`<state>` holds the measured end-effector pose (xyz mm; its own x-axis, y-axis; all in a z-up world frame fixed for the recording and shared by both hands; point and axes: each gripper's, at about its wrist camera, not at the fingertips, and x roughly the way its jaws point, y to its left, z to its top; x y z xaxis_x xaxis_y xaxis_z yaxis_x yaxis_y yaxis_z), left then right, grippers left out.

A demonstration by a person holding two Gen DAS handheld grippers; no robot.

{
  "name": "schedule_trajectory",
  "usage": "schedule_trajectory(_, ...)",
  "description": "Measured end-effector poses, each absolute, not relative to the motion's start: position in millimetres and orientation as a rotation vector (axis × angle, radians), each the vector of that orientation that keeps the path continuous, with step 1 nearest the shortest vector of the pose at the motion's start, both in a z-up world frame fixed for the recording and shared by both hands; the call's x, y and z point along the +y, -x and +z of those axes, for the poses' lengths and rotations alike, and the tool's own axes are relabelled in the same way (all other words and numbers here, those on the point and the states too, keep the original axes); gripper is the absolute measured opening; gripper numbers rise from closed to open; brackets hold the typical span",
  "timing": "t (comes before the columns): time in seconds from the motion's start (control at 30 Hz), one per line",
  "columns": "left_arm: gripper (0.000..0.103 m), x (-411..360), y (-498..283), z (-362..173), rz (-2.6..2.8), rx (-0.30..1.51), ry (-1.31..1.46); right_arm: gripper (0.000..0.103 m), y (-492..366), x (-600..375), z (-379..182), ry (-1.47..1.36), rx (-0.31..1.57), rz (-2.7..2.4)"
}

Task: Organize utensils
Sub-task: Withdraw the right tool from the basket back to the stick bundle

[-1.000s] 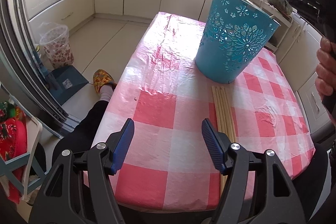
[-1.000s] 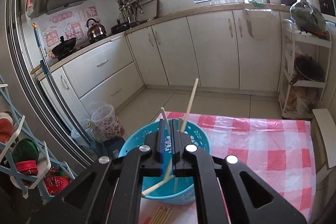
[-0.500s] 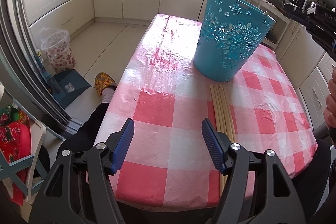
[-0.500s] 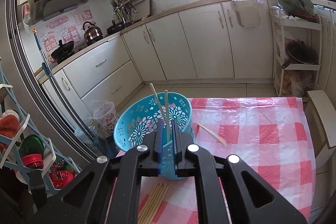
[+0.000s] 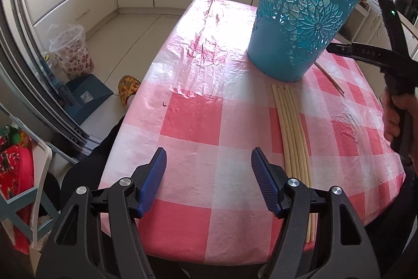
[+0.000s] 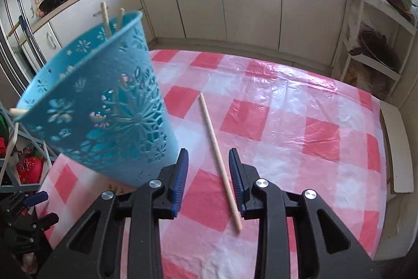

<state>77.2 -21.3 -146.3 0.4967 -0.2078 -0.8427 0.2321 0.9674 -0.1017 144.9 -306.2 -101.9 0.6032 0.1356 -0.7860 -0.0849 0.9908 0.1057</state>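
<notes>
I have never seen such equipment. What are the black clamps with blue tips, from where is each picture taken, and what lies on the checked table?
No machine here: a person holds a hand-operated clamp in each hand, with a camera on each looking along its two fingers. One picture comes from the left gripper, open above the tablecloth and holding nothing. The other comes from the right gripper, whose jaws have just been opening; they are open, and a single chopstick lies on the cloth between them, not gripped. On the table stand a blue basket with some sticks inside, and beside it a row of chopsticks lying together.
</notes>
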Motion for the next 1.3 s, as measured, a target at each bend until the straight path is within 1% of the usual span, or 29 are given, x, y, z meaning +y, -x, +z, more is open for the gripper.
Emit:
schedule_trajectory(0.17, 0.066, -26, -85, -151, -0.248, 1.028, -0.05, 0.032, -183, -299, -123, -0.024, 0.962, 0.198)
schedule_trajectory(0.3, 0.067, -30, -89, -151, -0.244, 1.032, -0.046, 0.032, -195, -296, -138, 0.023, 0.996, 0.215)
schedule_trajectory(0.33, 0.067, -31, -90, -152, -0.243, 1.033, -0.048, 0.03, -193, -294, -139, 0.055, 0.984, 0.212)
schedule_trajectory(0.37, 0.067, -31, -90, -151, -0.243, 1.033, -0.05, 0.019, -192, -293, -140, 0.086, 0.979, 0.194)
schedule_trajectory(0.4, 0.067, -32, -91, -151, -0.243, 1.034, -0.05, 0.014, -191, -294, -139, 0.098, 0.981, 0.181)
schedule_trajectory(0.43, 0.067, -32, -92, -151, -0.243, 1.034, -0.048, 0.006, -190, -296, -139, 0.087, 0.987, 0.175)
schedule_trajectory(0.5, 0.067, -32, -92, -151, -0.246, 1.034, -0.044, 0.006, -184, -304, -138, 0.066, 0.98, 0.136)
schedule_trajectory(0.57, 0.067, -32, -91, -150, -0.25, 1.032, -0.04, 0.006, -173, -317, -130, -0.038, 0.957, 0.133)
schedule_trajectory(0.63, 0.067, -30, -91, -148, -0.252, 1.027, -0.035, 0.006, -157, -329, -110, -0.156, 0.897, 0.135)
schedule_trajectory(0.7, 0.067, -29, -89, -146, -0.255, 1.024, -0.025, 0.006, -140, -339, -82, -0.262, 0.811, 0.145)
schedule_trajectory(0.8, 0.067, -25, -89, -143, -0.258, 1.018, -0.008, 0.006, -118, -344, -24, -0.379, 0.633, 0.175)
schedule_trajectory(0.87, 0.067, -25, -88, -141, -0.262, 1.012, 0.0, 0.006, -115, -340, 9, -0.432, 0.522, 0.201)
schedule_trajectory(0.97, 0.067, -24, -86, -136, -0.266, 0.996, 0.004, 0.006, -126, -322, 41, -0.474, 0.384, 0.217)
schedule_trajectory(1.03, 0.067, -22, -84, -132, -0.265, 0.985, 0.009, 0.006, -137, -309, 47, -0.488, 0.34, 0.215)
schedule_trajectory(1.1, 0.067, -19, -83, -129, -0.263, 0.974, 0.012, 0.006, -153, -296, 38, -0.498, 0.338, 0.181)
schedule_trajectory(1.2, 0.067, -12, -84, -127, -0.257, 0.964, 0.023, 0.006, -169, -282, 17, -0.486, 0.384, 0.108)
schedule_trajectory(1.3, 0.067, -4, -88, -128, -0.253, 0.968, 0.045, 0.006, -169, -276, 8, -0.466, 0.431, 0.081)
